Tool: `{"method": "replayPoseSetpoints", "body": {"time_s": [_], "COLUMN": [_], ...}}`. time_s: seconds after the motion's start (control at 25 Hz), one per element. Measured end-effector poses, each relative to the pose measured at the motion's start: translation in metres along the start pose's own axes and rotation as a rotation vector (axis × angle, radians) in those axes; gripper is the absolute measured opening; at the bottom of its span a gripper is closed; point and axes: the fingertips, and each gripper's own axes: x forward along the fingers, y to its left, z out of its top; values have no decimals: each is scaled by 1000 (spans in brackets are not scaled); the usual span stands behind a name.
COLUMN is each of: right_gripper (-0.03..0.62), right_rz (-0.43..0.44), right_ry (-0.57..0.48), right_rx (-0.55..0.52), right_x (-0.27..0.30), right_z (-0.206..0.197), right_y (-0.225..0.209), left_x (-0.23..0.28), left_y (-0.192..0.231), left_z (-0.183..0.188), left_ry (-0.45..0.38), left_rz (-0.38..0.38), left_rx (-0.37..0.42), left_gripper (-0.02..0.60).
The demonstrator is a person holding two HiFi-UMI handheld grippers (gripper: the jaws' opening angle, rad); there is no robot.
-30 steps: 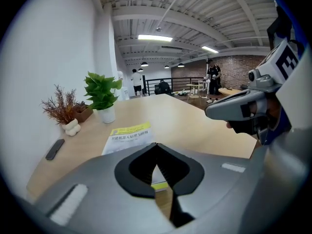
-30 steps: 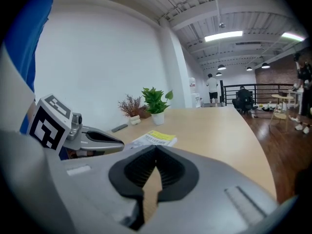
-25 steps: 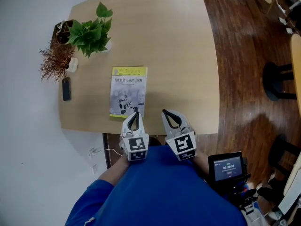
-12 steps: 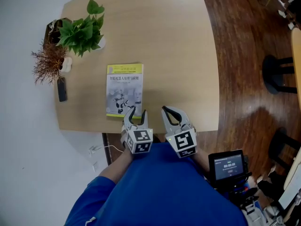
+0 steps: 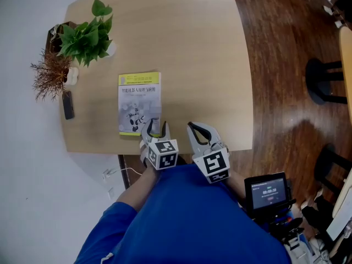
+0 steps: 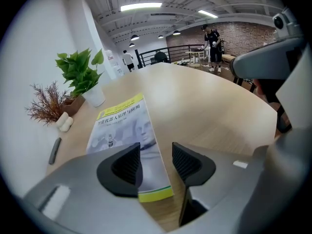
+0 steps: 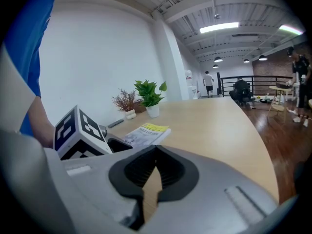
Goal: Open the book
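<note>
A closed book (image 5: 139,102) with a grey cover and yellow bands lies flat on the wooden table (image 5: 198,54). My left gripper (image 5: 157,127) hangs over the book's near right corner, pointing steeply down. Its jaws have just been opening. In the left gripper view the book (image 6: 119,123) runs away from me and its near right corner shows between the open left gripper (image 6: 156,156); the pads do not touch it. My right gripper (image 5: 192,128) is shut and empty just right of it, over the table's near edge. In the right gripper view the right gripper (image 7: 156,152) is shut, with the book (image 7: 146,133) ahead to the left.
A green potted plant (image 5: 85,36), a dried brown plant (image 5: 49,76) and a black remote (image 5: 67,104) sit along the table's left side. Dark stools (image 5: 324,87) stand on the wood floor at the right. A small screen device (image 5: 267,191) hangs at my right hip.
The left gripper's jaws went from shut to open, and it sank toward the book's near right corner. The right gripper stayed where it was, still shut.
</note>
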Motion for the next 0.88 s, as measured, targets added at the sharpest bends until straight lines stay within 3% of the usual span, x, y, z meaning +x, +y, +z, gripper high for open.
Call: {"method": "replayPoseSetpoints", "body": {"time_s": [0.48, 0.88], "right_gripper": [3, 3], "right_rz": [-1, -2], "right_ry": [-12, -18], "right_rx": [2, 3], "right_x": [-3, -3], "right_z": [-5, -5], "right_y": [-3, -5], "left_x": [15, 12], "left_y": [13, 16], "left_z": [-1, 1], "left_ry": [31, 24], "left_rz": [68, 81], "left_rx": [25, 13], "left_gripper": [184, 167]}}
